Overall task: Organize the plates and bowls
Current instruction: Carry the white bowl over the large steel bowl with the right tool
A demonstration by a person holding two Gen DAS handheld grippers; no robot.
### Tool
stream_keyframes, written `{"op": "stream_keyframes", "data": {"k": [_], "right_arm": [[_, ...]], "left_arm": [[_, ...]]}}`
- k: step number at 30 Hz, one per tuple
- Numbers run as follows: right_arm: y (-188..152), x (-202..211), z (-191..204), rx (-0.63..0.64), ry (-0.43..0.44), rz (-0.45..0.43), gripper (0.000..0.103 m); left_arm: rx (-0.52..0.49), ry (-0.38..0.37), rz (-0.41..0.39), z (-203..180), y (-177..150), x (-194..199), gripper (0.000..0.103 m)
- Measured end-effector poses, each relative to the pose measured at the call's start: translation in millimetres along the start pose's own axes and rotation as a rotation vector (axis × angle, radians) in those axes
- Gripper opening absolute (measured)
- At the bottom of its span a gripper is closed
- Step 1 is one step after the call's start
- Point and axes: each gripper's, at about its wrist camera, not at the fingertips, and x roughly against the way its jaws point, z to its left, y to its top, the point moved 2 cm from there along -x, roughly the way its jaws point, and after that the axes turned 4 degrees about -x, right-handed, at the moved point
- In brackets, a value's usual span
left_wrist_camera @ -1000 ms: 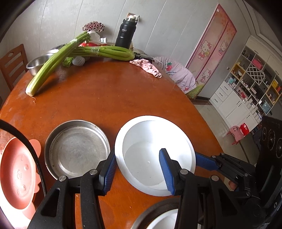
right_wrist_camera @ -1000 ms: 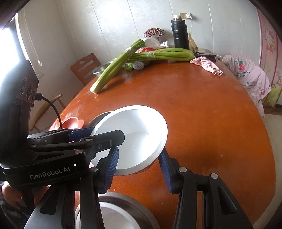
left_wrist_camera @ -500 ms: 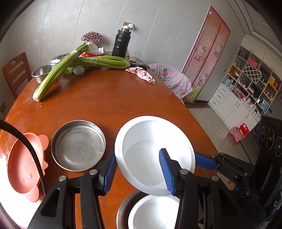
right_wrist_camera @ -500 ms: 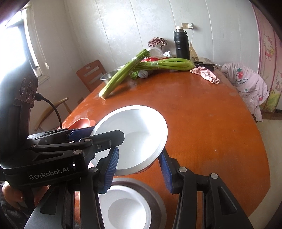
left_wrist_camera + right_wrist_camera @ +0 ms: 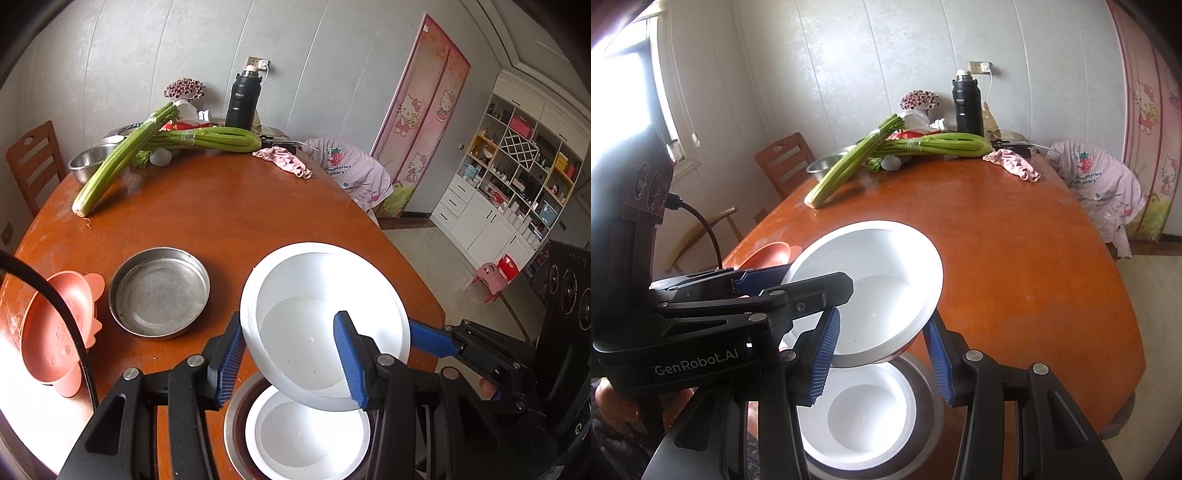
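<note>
Left of the steel pan [image 5: 159,291], a pink dish [image 5: 55,325] is sitting loose on the table [image 5: 221,221]; both seem unsorted. Right of the pan, the left gripper [image 5: 288,354] and right gripper [image 5: 882,354] are each pinching the white bowl's [image 5: 325,325] rim, holding it tilted above a smaller white bowl [image 5: 306,435] already nested in a steel dish [image 5: 923,398].

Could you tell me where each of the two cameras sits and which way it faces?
Left wrist: on the left gripper, looking down across the table; its blue fingers clamp the white plate, with the right gripper beside it.
Right wrist: on the right gripper, facing the same way, gripping that plate's other edge; the left gripper shows.
Shared: plate, celery, flask.
</note>
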Motion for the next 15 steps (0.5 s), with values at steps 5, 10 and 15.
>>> {"op": "stream_keyframes", "data": {"k": [5, 10, 15], "right_arm": [[-3, 8, 1, 0.0, 0.002, -0.011, 0.049], [-7, 12, 1, 0.0, 0.004, -0.012, 0.049], [-12, 19, 3, 0.007, 0.014, -0.017, 0.049]], "left_arm": [[-0.009, 0.004, -0.009, -5, -5, 7, 0.047], [-0.01, 0.009, -0.009, -9, -10, 13, 0.047], [-0.013, 0.017, -0.015, -13, -13, 17, 0.047]]}}
